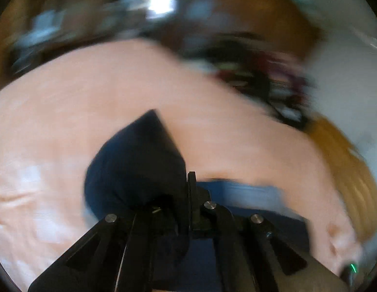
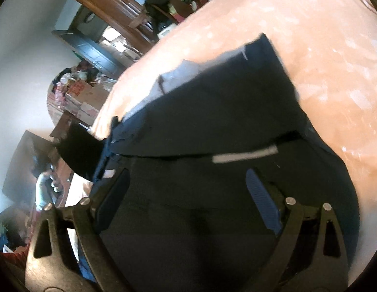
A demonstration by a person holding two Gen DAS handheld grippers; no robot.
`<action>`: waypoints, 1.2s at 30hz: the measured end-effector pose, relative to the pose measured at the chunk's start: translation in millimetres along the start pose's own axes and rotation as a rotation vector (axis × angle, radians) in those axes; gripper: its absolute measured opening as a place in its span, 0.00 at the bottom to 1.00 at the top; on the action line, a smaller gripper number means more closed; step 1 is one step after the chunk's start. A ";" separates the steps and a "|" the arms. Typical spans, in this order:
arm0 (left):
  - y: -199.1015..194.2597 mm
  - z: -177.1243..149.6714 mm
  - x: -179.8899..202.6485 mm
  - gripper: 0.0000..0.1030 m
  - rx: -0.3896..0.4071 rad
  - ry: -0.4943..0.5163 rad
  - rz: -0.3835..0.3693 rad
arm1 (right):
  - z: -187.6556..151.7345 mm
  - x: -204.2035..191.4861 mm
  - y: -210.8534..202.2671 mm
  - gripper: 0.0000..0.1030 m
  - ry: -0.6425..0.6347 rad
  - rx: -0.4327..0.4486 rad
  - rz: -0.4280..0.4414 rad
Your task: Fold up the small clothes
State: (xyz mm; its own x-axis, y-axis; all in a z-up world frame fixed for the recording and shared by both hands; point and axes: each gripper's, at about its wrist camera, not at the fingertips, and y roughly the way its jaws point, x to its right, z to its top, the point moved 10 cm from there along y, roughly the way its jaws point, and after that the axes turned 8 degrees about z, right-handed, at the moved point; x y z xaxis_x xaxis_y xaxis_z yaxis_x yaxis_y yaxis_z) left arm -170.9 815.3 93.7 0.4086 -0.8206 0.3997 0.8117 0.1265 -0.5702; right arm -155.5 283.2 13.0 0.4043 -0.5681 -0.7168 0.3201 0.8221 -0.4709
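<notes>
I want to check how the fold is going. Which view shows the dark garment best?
The right wrist view: the dark garment lies spread on the peach cover, folded edge sharp, below the open right tool. The left wrist view is blurred and shows only a bunched corner pinched in the left tool.

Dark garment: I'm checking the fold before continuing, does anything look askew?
The dark garment lies slanted on the peach cover, a pale lining edge showing. The left gripper pinches a bunched corner.
</notes>
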 end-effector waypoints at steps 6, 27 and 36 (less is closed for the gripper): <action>-3.7 -96.1 172.4 0.78 -0.111 0.188 -0.313 | 5.3 -16.2 4.6 0.92 -0.015 -0.009 0.062; 17.1 -207.7 33.2 0.61 -0.217 -0.180 -0.209 | 37.1 -35.8 177.8 0.80 0.183 -0.360 0.246; 7.3 -210.7 28.9 0.61 -0.209 -0.188 -0.225 | 32.6 -45.4 206.1 0.12 0.174 -0.393 0.249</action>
State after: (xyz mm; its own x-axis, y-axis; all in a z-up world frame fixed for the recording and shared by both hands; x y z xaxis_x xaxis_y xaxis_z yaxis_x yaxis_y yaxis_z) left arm -241.1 675.1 -50.2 0.3148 -0.6957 0.6457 0.7950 -0.1784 -0.5798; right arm -79.9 477.2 -34.8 0.2675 -0.3649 -0.8918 -0.1286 0.9037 -0.4083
